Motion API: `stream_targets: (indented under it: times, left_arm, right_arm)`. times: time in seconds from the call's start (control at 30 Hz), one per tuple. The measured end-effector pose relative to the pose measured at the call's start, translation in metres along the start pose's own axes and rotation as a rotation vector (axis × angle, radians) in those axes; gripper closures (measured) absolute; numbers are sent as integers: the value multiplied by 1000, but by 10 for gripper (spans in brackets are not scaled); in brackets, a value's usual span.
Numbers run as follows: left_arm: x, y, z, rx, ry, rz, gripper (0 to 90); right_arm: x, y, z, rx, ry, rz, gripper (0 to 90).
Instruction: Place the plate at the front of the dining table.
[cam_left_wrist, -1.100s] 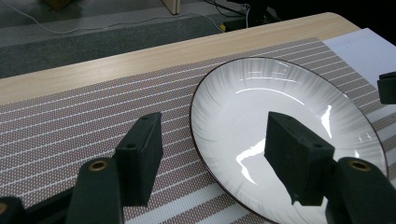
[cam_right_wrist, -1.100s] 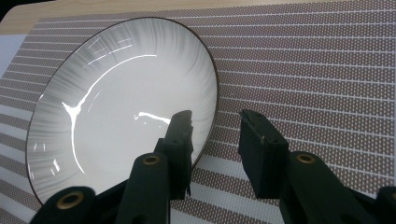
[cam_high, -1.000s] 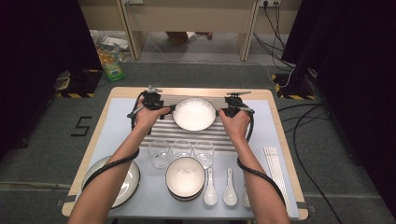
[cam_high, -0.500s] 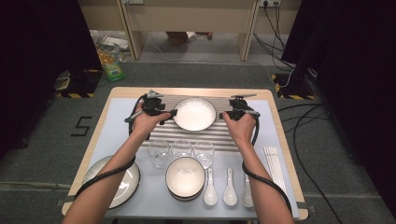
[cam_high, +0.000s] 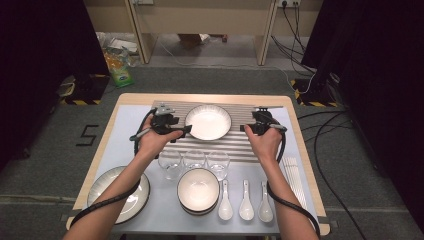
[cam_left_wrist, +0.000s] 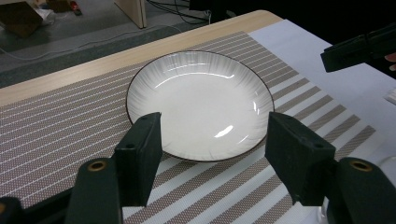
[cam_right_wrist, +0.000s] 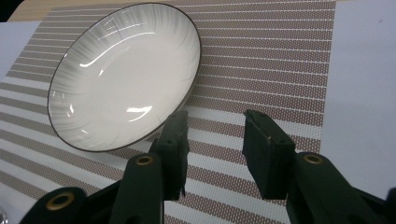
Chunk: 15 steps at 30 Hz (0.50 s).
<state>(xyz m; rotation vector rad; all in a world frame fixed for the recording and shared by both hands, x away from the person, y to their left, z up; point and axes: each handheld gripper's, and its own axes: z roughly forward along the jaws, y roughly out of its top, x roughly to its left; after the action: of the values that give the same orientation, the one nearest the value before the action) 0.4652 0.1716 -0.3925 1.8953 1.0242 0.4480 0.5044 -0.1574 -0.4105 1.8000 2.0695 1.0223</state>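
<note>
A white ribbed plate (cam_high: 208, 121) with a dark rim lies flat on the striped placemat (cam_high: 240, 147) at the back of the table. My left gripper (cam_high: 184, 131) hovers at the plate's near-left edge, open; in the left gripper view its jaws (cam_left_wrist: 215, 121) frame the plate's near rim (cam_left_wrist: 201, 100) without touching it. My right gripper (cam_high: 244, 128) is a little to the right of the plate and apart from it. Its jaws (cam_right_wrist: 215, 121) have just been opening, with only bare mat between them and the plate (cam_right_wrist: 121, 74) off to their left.
Three glasses (cam_high: 194, 161) stand in a row just in front of the mat. Nearer the person are stacked bowls (cam_high: 198, 190), three white spoons (cam_high: 245, 202), a striped plate (cam_high: 117, 187) at the near left and chopsticks (cam_high: 292, 175) along the right edge.
Both grippers have drawn back from the plate's two sides toward the person, and the right jaws stand wider. The plate stays where it was on the mat.
</note>
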Motion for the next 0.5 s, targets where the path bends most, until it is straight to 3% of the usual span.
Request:
stream_targets:
  times: [0.17,0.5]
  left_arm:
    - [-9,-5,-14,-16,0,40,360]
    - [-29,-18,-33,-16,-58,47,359]
  right_arm:
    - [-3,-9,-9,-21,5,-4,596]
    - [-2,-30,-25,-48,10,-24,581]
